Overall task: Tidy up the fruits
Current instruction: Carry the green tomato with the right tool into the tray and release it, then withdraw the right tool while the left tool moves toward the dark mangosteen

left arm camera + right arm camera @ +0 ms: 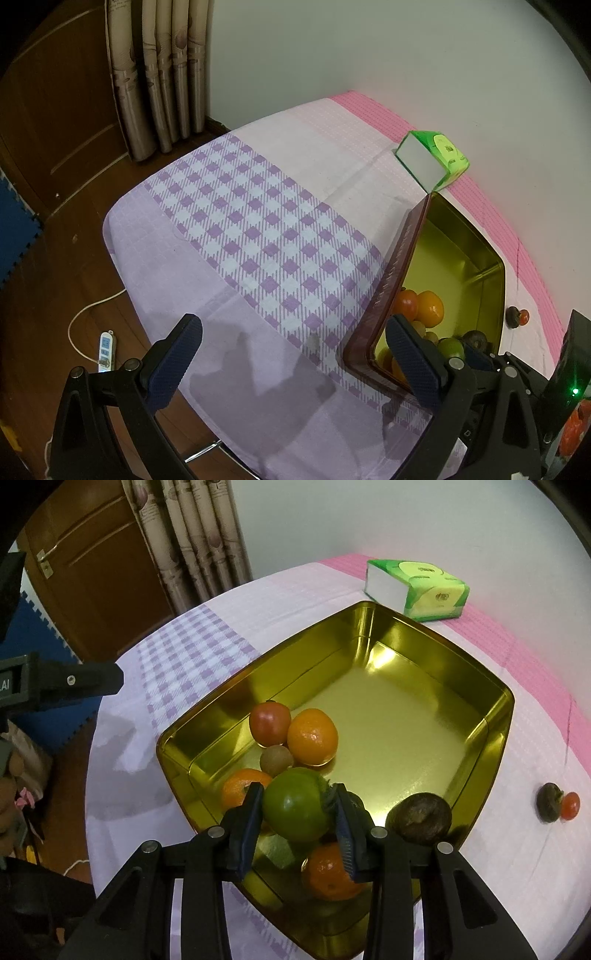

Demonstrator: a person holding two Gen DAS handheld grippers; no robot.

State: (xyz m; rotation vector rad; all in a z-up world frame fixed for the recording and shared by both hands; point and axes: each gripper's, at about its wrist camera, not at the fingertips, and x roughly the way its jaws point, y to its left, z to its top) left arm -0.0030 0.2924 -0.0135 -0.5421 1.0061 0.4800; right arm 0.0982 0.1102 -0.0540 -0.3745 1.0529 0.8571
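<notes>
Right wrist view, left to right: the left gripper (110, 681) pokes in from the left edge above the checked tablecloth (173, 653). On the cloth sits a gold tin tray (495, 738) holding fruit in its near-left corner: 1 red tomato (269, 722) touching 1 orange (312, 736), a brown kiwi (276, 760) just below them, a second orange (240, 788) against the left wall, and a third orange (328, 871) by the near wall. The right gripper (297, 812) pinches a green fruit (295, 805) between its 2 blue pads above that corner. A dark brown fruit (419, 818) rests at the tray's near-right rim. Beyond the tray's far corner lies a green tissue pack (417, 589). Near the table's right edge lie a small dark fruit (549, 802) touching a small red fruit (570, 805).

Left wrist view: the left gripper (291, 354) is spread wide over the cloth's near edge, beside the tray's maroon outer wall (391, 273).
</notes>
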